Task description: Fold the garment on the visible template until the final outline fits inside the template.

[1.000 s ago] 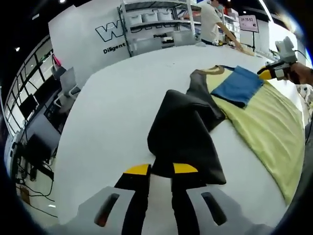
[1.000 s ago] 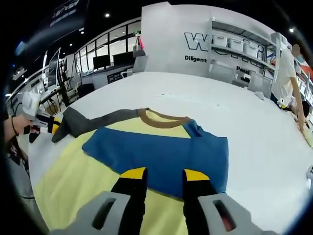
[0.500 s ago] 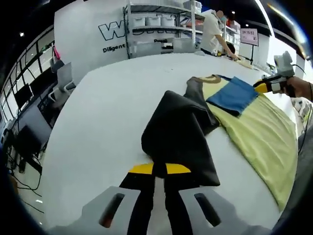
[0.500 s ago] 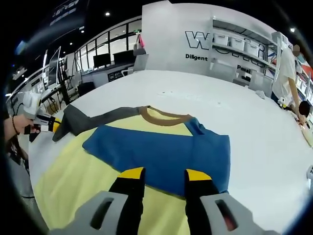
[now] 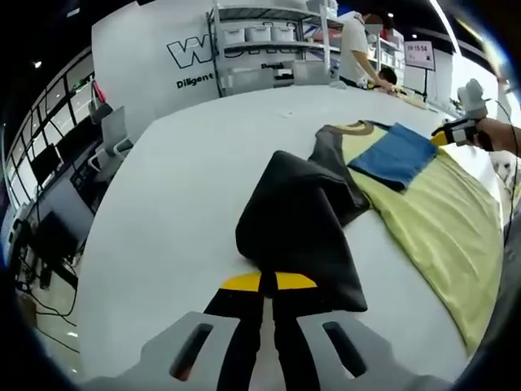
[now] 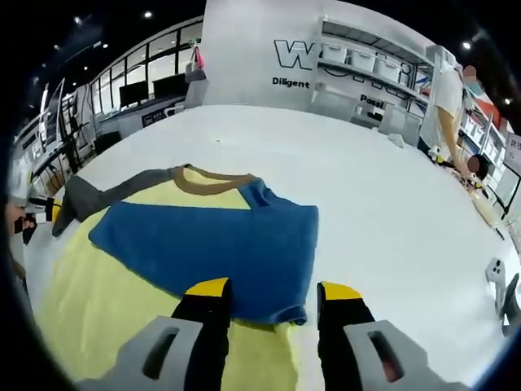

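A: What's changing? Quick.

B: Your right gripper point(image 6: 270, 293) is spreading its jaws wide now; a second ago they were narrower. You're letting go of the blue sleeve point(image 6: 213, 249), which is lying flat, folded across the chest of the yellow shirt point(image 6: 89, 301). So one sleeve fold looks done.

A: And the left?

B: Your left gripper point(image 5: 269, 282) is pinching tight on the dark grey sleeve point(image 5: 299, 220), jaws nearly touching, cloth between them. It was looser a second ago. The sleeve is rising off the white table point(image 5: 187, 171) in a tented hump, so you're probably about to carry it over the body.

A: Where's the garment sitting?

B: On the table, brown collar point(image 6: 205, 180) at the far end, yellow body running toward you. I can't make out a template outline.

A: Materials?

B: Soft, thin knit, draping limp. The grey sleeve is creasing into a peaked fold; the blue panel is lying smooth with straight edges. Tabletop is looking matte and plain.
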